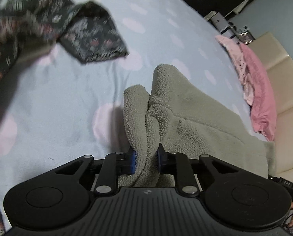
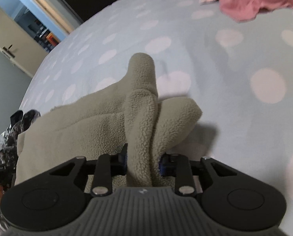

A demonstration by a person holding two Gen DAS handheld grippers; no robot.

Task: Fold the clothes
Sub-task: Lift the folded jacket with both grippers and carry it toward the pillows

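A pale blue bedsheet [image 1: 71,106] with pink dots fills both views, and over it a grey fleece garment [image 1: 195,122] is held raised at the lower centre of each frame. A bunched fold is clamped by the left gripper [image 1: 146,160] and another by the right gripper [image 2: 143,162]. Only thick bunches are pinched by the 2, so a layer could slip out and the fold could be skewed.

grey-green fleece [image 1: 185,122] — bunched, lifted at both ends | seemingly sagging over bedsheet [image 1: 67,98]
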